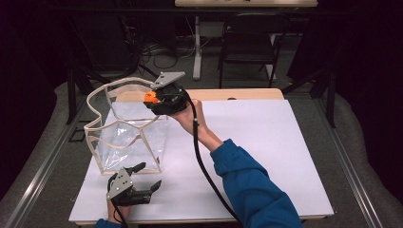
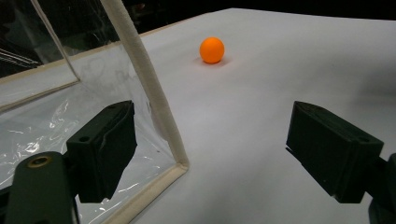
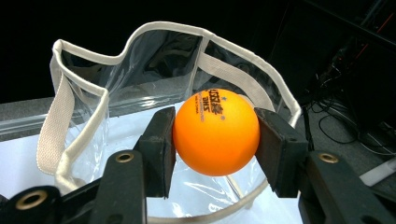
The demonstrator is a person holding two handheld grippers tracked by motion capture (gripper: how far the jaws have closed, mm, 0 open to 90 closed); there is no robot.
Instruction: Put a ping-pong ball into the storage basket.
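Held between the black jaws of the right gripper (image 3: pixel 215 133), an orange table-tennis ball with printed lettering (image 3: pixel 216 132) is gripped firmly on both sides; the jaws are closed on it as far as the ball allows. In the high view the right gripper (image 1: pixel 154 99) is seen raised over the open top of a clear plastic bag with cream fabric trim (image 1: pixel 124 137), which stands upright on the white surface (image 1: pixel 247 142). From the right gripper view, the ball is seen just above the bag's rim (image 3: pixel 140 32), with the bag's interior below it.

The left gripper (image 1: pixel 148 178) is seen low near the bag's front corner, its jaws wide apart and holding nothing; the trimmed corner edge (image 2: pixel 159 107) stands between them without being pinched. A second plain orange ball (image 2: pixel 212 50) is seen lying on the surface, well apart from the bag.

The pick-up of one ball is judged done and its carry to the bag all but finished; the release into the bag is not yet made. No ball can be made out inside the bag. The second ball is judged left to be collected afterwards.
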